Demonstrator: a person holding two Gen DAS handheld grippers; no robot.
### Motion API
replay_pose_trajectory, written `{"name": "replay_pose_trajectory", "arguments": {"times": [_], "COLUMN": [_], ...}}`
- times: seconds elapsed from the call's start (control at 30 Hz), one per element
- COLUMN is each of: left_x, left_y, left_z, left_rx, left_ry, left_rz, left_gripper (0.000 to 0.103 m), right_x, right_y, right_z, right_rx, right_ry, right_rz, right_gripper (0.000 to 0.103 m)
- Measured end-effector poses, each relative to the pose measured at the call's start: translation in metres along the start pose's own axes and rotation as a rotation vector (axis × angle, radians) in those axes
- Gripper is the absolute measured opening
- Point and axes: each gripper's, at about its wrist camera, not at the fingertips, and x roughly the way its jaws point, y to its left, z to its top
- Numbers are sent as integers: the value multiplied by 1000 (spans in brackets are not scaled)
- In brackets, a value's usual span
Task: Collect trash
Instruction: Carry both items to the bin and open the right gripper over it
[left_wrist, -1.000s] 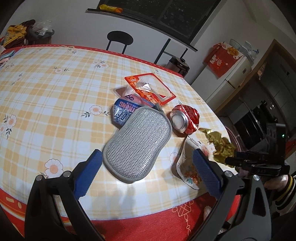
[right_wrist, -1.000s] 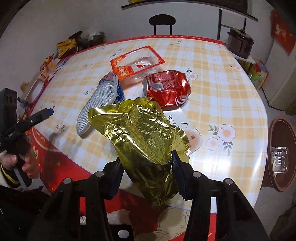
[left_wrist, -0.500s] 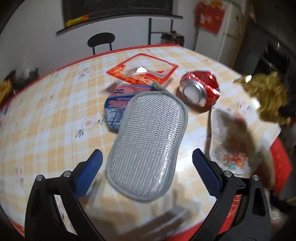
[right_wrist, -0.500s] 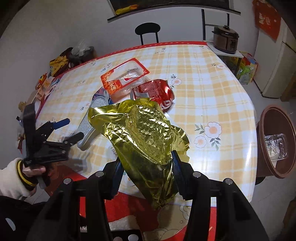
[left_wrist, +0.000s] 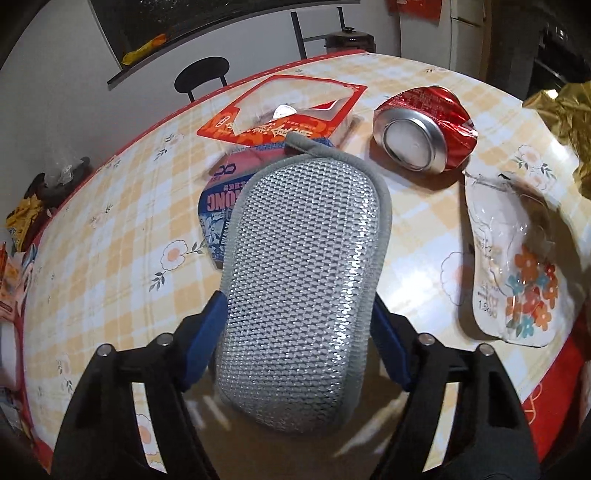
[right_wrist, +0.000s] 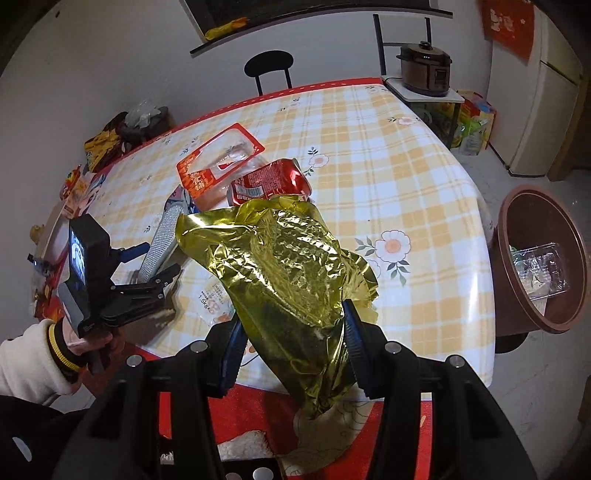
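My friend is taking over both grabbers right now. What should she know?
Left gripper: jaws closed on the grey scrubbing pad, near end lifted.
Right gripper: jaws clamped on the gold foil bag, held over the table edge.
Brown bin stands on the floor to the right, with one clear plastic tray inside.
Still on the table: crushed red can, red wrapper, blue packet, flowery pouch.

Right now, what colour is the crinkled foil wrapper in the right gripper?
Shiny gold crinkled foil wrapper; clearest in the right wrist view.
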Motion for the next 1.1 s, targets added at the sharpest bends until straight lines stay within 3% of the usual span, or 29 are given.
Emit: {"name": "replay_pose_trajectory", "arguments": {"times": [0.07, 0.13, 0.23, 0.47, 0.63, 0.87, 1.1], "left_x": [-5, -16, -35, -77, -109, -134, -144], "left_y": [7, 14, 38, 86, 100, 102, 68], "left_z": [0, 1, 5, 10, 20, 45, 90], "left_rx": [-20, -41, -128, -314, -368, -391, -331], "left_ry": [-14, -48, -81, -168, -241, -292, -303], "left_rz": [-27, -51, -86, -133, -149, -215, -296], "left_gripper": [61, 38, 24, 23, 23, 23, 23], "right_x": [-1, -1, -2, -9, -18, -53, -88], "right_y": [0, 2, 3, 6, 4, -16, -46], "right_z": [2, 4, 8, 17, 25, 32, 22], "right_rx": [-3, -7, -12, -11, 1, 55, 116], "right_ry": [-4, -10, -23, -61, -97, -203, -279], "right_rz": [3, 8, 17, 25, 17, -44, -92], "right_gripper": [49, 49, 49, 49, 49, 49, 49]}}
